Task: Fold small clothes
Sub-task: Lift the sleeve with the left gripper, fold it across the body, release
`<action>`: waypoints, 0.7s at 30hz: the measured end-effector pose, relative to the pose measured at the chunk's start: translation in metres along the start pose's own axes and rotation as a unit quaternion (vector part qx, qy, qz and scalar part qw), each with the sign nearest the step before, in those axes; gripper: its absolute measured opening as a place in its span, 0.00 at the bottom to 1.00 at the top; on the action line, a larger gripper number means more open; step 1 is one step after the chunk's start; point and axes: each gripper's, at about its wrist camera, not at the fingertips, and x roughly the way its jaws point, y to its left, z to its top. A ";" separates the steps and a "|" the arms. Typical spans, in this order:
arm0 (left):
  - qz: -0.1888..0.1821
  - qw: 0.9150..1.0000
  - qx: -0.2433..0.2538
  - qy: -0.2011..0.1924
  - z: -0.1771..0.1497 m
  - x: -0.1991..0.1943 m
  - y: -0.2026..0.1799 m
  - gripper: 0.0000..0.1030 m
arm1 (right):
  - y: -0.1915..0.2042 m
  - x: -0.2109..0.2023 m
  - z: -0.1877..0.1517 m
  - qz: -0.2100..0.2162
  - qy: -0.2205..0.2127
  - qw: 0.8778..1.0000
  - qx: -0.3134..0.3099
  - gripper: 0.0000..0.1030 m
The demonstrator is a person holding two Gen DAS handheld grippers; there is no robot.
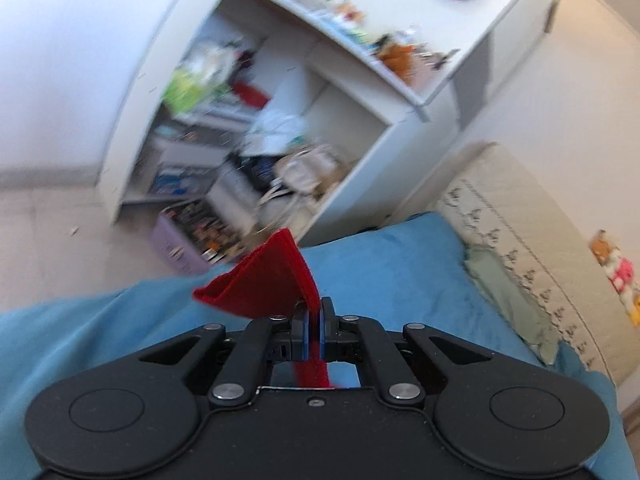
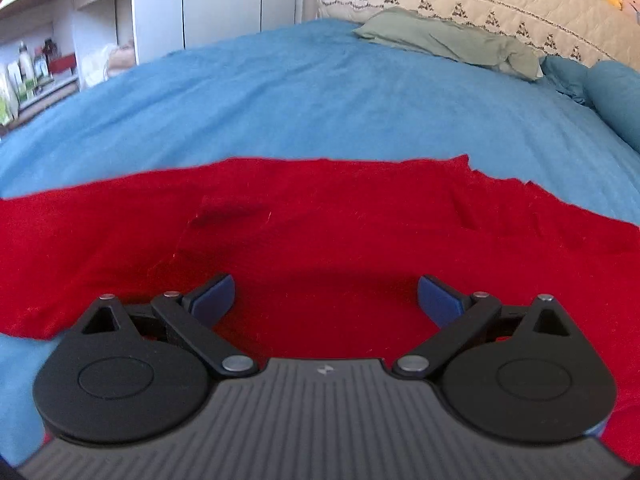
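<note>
Fabric: red garment [image 2: 320, 216], fuzzy knit-like nap, spread mostly flat on a soft blue bedspread [image 2: 304, 104], far edge ragged and wavy. Left hand-held gripper [image 1: 314, 320] pressed together, pinching a folded edge of the red cloth; a stiff triangular flap sticks up past the tips. Right hand-held gripper [image 2: 326, 296] spread wide, blue pads [image 2: 214, 294] just over the garment, nothing pinched; cloth lies under and ahead of it.
</note>
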 end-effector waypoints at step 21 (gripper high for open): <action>-0.269 0.949 0.115 0.118 -0.173 0.043 -0.397 0.04 | -0.221 -0.173 -0.013 -0.034 -0.086 0.995 0.045 1.00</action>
